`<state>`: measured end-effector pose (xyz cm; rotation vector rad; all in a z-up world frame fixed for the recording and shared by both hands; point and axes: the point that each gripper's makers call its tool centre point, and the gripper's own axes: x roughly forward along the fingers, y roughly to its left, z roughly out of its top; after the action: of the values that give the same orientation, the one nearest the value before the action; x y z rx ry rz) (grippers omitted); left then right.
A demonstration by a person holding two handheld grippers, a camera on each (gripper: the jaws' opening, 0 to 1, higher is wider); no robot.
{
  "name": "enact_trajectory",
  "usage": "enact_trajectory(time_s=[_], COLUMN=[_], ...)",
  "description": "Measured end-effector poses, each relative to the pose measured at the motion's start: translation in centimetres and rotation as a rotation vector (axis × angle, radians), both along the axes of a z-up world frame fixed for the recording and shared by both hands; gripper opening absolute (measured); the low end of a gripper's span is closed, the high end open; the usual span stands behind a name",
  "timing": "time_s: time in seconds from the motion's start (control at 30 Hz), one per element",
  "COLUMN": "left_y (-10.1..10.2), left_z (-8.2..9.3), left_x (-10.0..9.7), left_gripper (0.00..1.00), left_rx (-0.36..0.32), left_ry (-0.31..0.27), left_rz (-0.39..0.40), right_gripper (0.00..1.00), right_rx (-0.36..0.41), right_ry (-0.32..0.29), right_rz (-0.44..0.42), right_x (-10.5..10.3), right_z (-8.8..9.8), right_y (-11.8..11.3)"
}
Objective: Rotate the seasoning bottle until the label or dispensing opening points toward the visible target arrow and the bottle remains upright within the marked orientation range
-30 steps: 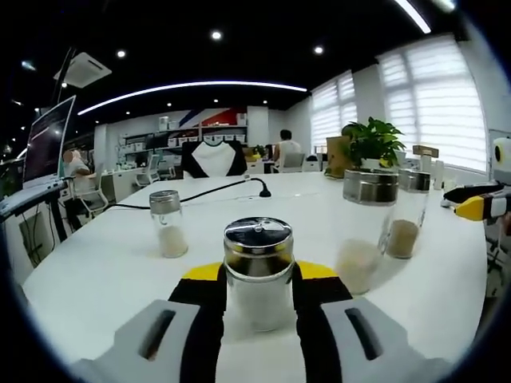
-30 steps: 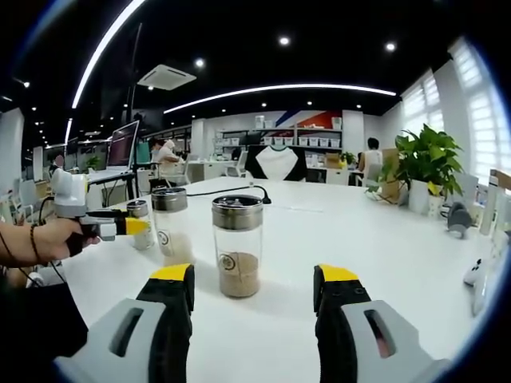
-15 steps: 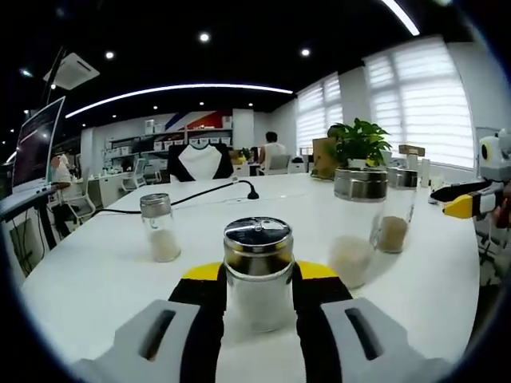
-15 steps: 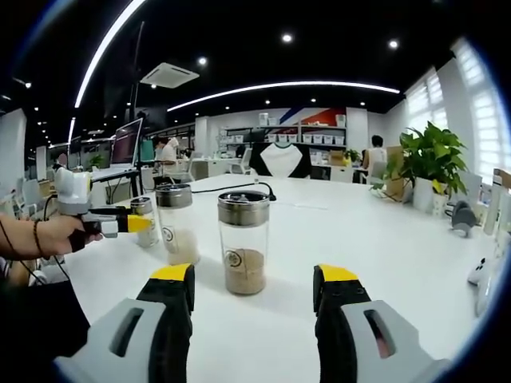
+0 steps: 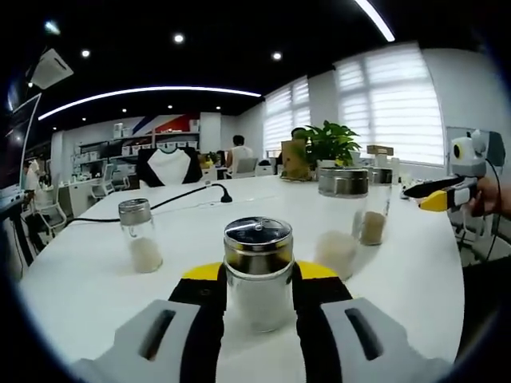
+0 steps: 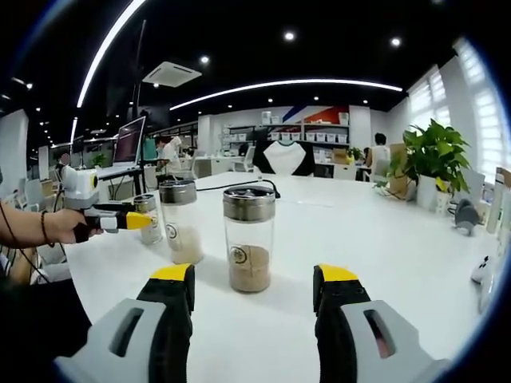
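My left tool (image 5: 257,291) clamps the seasoning bottle (image 5: 257,271), upright on the white bench (image 5: 96,271). My right tool (image 6: 257,291) hangs with jaws apart, facing a taller jar (image 6: 249,238).

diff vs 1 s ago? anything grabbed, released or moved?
The left gripper stays shut on the seasoning bottle, and its view has swung: the room slid leftward behind it, so the gripper has turned with the bottle. Nothing taken or let go. The right gripper stays open, with the tall jar ahead of it on the table.
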<state>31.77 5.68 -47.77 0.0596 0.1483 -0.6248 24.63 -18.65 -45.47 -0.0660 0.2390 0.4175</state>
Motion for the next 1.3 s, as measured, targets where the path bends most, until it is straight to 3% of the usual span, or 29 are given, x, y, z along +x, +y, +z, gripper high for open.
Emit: enact_trajectory(time_s=[0.73, 1.0, 1.3], left_y=[-0.53, -0.65, -0.68], left_z=[0.02, -0.01, -0.01], left_x=[-0.28, -0.42, -0.4], left_gripper=[0.34, 0.34, 0.34], left_rx=[0.005, 0.019, 0.024], left_ry=[-0.005, -0.01, -0.004], left_rz=[-0.258, -0.312, -0.318], right_gripper=[0.6, 0.6, 0.6], right_rx=[0.024, 0.024, 0.021], right_ry=[-0.022, -0.022, -0.021], right_rz=[-0.013, -0.023, -0.025], right_x=[-0.23, -0.41, -0.37], right_z=[0.68, 0.68, 0.64], right_y=[-0.12, -0.52, -0.73])
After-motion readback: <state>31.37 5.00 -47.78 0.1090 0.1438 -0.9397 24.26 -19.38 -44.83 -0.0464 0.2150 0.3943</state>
